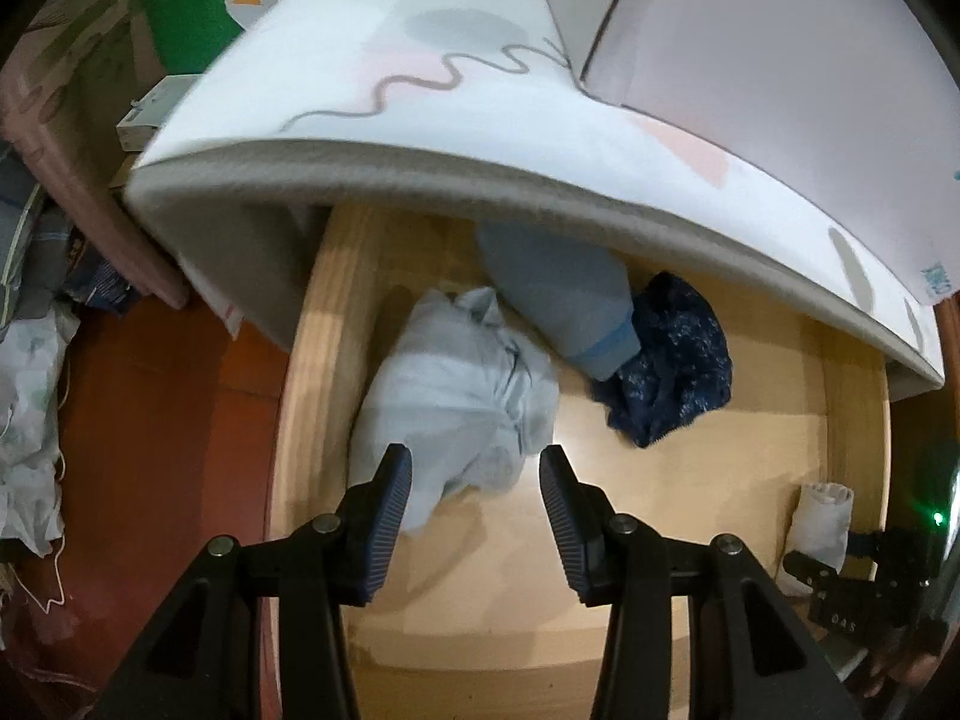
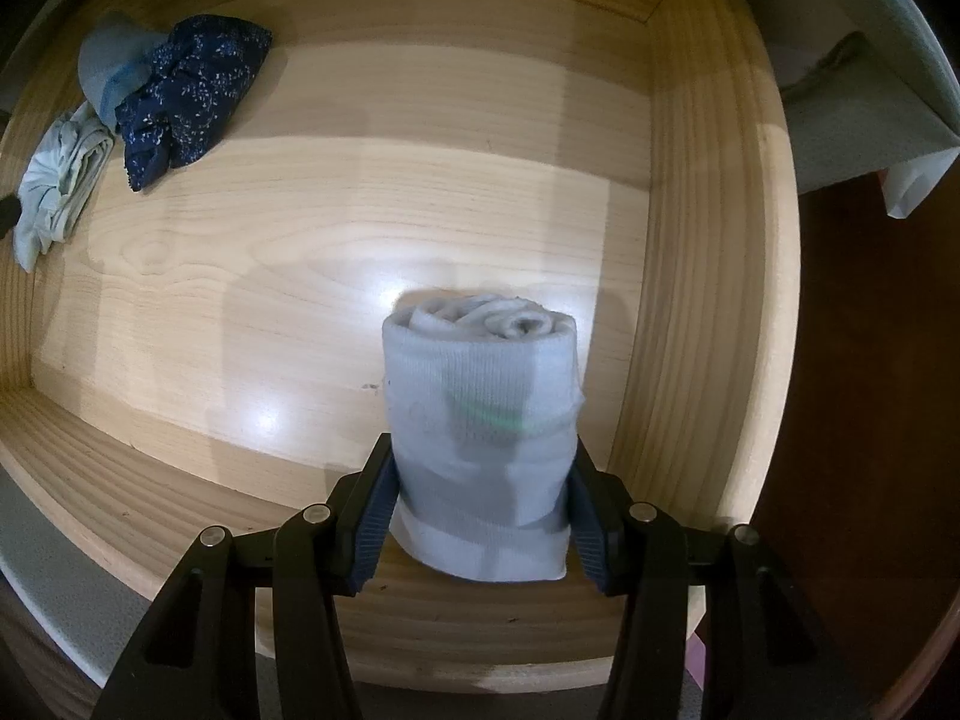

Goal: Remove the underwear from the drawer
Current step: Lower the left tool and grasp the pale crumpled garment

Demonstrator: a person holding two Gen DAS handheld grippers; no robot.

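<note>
While the wooden drawer (image 2: pixel 708 276) stands pulled out, a rolled white garment (image 2: pixel 483 438) is pinched between the fingers of the right gripper (image 2: pixel 480 516); the ribbed pads are pressed against both sides of the roll. The roll is seen upright, its coiled end facing away from the camera, near the front right corner of the drawer. Whether its lower end touches the drawer floor cannot be told.

At the far left of the drawer, three more pieces are shown close together in the right wrist view: a crumpled pale blue garment (image 2: pixel 57 192), a dark blue garment with small white specks (image 2: pixel 186 90), and a grey-blue folded piece (image 2: pixel 111 69) lying against the dark one.

From the left wrist view, the left gripper (image 1: pixel 474 516) is seen with its fingers spread apart and nothing between them. It is held just above the pale blue garment (image 1: pixel 456 384), which lies partly between and beyond the fingertips. The dark blue garment (image 1: pixel 672 360) lies beside it to the right, and the grey-blue piece (image 1: pixel 558 294) reaches back under a mattress (image 1: pixel 420 90) with a patterned white sheet, which overhangs the rear of the drawer. The white roll (image 1: pixel 819 522) and part of the right gripper (image 1: pixel 840 576) are visible at the lower right edge. A reddish-brown floor (image 1: pixel 156 396) is seen left of the drawer.
</note>
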